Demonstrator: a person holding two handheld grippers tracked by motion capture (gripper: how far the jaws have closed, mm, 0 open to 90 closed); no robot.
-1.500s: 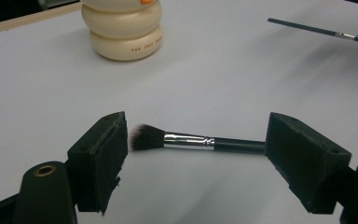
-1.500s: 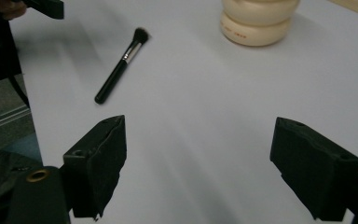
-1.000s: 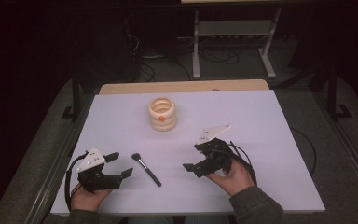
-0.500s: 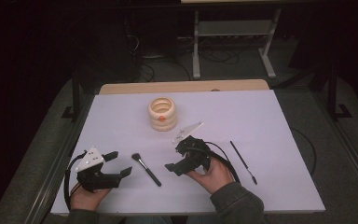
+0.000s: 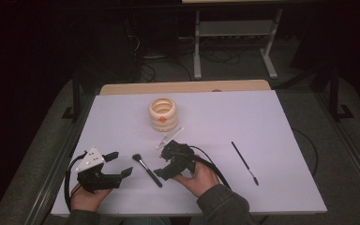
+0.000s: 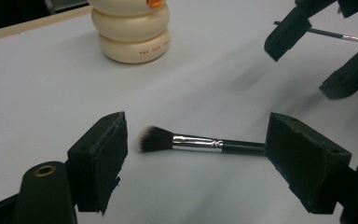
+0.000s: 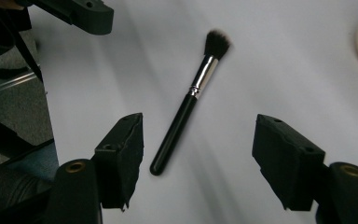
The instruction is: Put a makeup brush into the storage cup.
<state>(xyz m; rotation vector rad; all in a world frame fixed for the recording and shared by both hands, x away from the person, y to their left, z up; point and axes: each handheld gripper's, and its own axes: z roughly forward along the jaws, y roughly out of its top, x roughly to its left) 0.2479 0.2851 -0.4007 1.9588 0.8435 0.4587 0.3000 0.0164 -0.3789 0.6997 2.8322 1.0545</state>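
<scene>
Jaws gape on both the left gripper [image 5: 116, 165] and right gripper [image 5: 161, 165], flanking a black-handled, silver-collared, soft-bristled brush [image 5: 147, 170] lying on the bench [image 5: 262, 122].

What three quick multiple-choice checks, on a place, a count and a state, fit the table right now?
1. Where does the thick brush lie?
A. between the two grippers
B. inside the cream holder
C. off the table

2. How many brushes lie on the table?
A. one
B. two
C. four

3. How do the right gripper's jaws stand?
A. shut on the brush
B. open, with nothing between them held
C. shut and empty

Answers: 1 A, since the high view shows it between the left gripper and the right one; 2 B, the thick brush plus the thin brush farther right; 3 B, as the right gripper view shows the jaws wide apart above the brush on the table.
</scene>
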